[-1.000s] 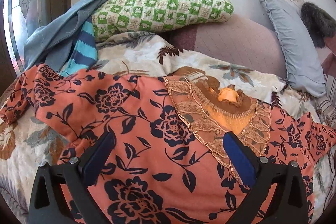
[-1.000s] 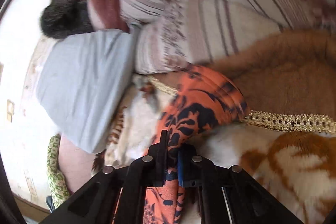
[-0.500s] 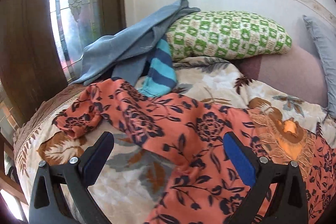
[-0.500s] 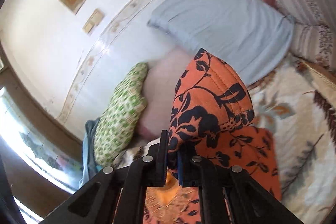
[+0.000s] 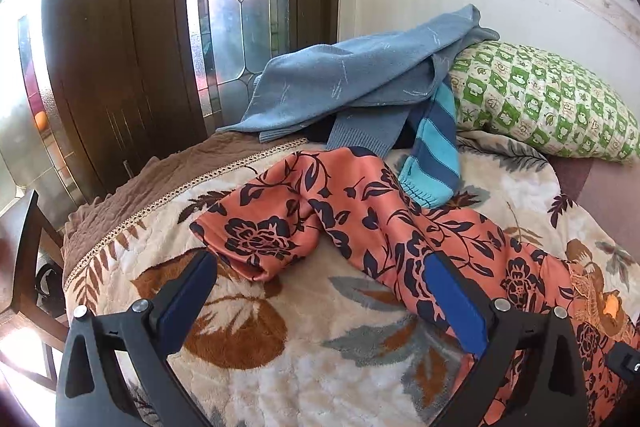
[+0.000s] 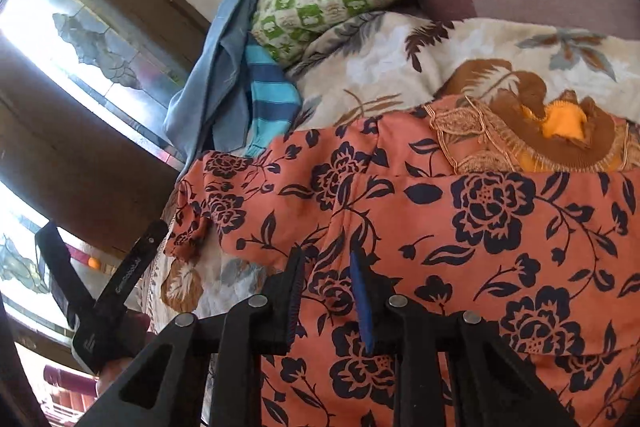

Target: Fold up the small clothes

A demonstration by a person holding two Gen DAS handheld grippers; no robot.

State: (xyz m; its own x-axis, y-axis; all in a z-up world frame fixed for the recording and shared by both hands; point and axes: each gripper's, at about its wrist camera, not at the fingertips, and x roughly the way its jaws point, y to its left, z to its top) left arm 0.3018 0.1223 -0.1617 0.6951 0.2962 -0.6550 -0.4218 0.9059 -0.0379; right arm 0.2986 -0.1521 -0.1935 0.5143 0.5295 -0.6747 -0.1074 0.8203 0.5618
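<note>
The only lettering is small white print running along a black finger (image 6: pixel 132 269) of the left gripper (image 6: pixel 100 239), seen in the right wrist view, and it is too small and blurred to read.

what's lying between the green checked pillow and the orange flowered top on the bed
In the left wrist view, a blue striped sleeve hangs down from the grey-blue sweater, between the pillow and the orange top; its cuff rests on the top.
</note>
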